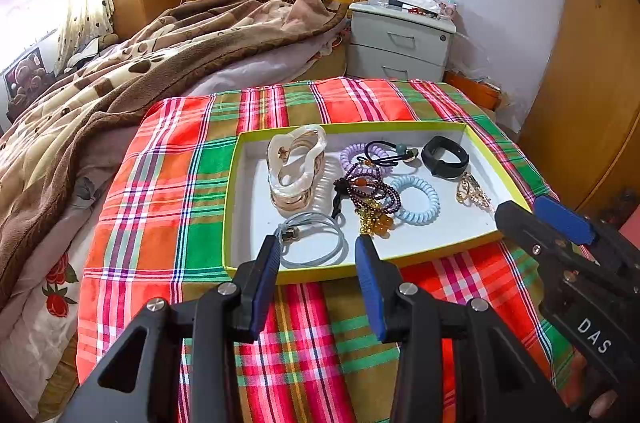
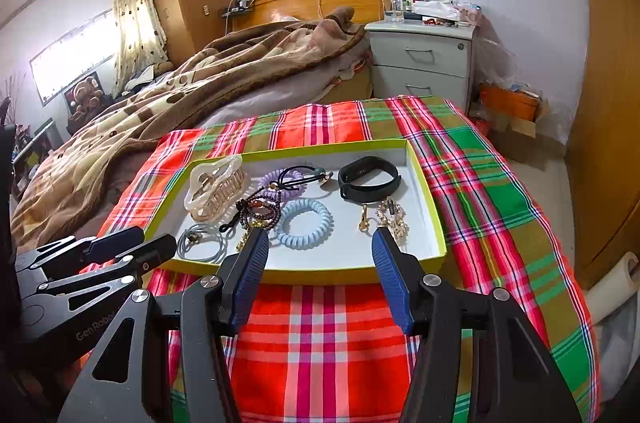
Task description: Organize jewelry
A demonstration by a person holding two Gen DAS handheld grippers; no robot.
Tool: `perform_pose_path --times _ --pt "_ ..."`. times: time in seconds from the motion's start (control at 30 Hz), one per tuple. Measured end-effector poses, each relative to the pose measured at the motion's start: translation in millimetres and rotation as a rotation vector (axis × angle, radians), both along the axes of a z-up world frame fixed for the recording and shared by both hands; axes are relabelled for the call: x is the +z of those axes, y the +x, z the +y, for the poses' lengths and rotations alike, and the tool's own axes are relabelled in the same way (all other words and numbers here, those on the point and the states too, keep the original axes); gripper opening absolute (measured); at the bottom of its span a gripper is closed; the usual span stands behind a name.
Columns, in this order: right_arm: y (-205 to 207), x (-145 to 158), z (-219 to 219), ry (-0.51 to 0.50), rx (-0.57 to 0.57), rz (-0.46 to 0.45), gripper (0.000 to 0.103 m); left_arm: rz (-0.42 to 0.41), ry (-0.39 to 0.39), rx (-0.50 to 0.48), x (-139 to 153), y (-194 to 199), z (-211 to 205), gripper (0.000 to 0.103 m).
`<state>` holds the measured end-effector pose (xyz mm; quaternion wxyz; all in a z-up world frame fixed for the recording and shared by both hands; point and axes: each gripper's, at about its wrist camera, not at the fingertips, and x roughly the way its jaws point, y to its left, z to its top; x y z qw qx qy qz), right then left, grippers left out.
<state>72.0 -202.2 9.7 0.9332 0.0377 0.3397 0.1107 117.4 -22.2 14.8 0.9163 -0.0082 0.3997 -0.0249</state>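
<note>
A shallow box with a lime-green rim (image 1: 230,207) (image 2: 434,219) lies on a plaid cloth. In it are a cream hair claw (image 1: 296,167) (image 2: 214,193), a grey hair tie (image 1: 314,241) (image 2: 200,241), a dark bead bracelet (image 1: 370,193) (image 2: 258,209), a light blue coil tie (image 1: 418,201) (image 2: 306,229), a purple coil tie (image 1: 352,157), a black wristband (image 1: 446,157) (image 2: 368,181) and gold pieces (image 1: 472,191) (image 2: 390,217). My left gripper (image 1: 318,247) is open and empty at the box's near rim. My right gripper (image 2: 320,237) is open and empty there too.
The plaid cloth (image 1: 160,183) covers a raised surface beside a bed with a brown blanket (image 1: 120,79). A grey bedside cabinet (image 1: 400,43) stands behind. Wooden wardrobe doors (image 2: 612,103) are on the right. The right gripper shows in the left wrist view (image 1: 560,227).
</note>
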Motion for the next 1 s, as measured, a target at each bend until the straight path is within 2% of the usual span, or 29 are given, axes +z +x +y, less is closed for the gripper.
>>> perform_pose_path --times 0.43,1.0 --pt "1.5 -0.3 -1.1 0.003 -0.001 0.001 0.055 0.004 0.007 0.036 0.1 -1.7 3.9 0.041" --pt "-0.4 -0.9 0.1 0.007 0.002 0.0 0.055 0.007 0.009 0.033 -0.3 -2.2 4.9 0.041"
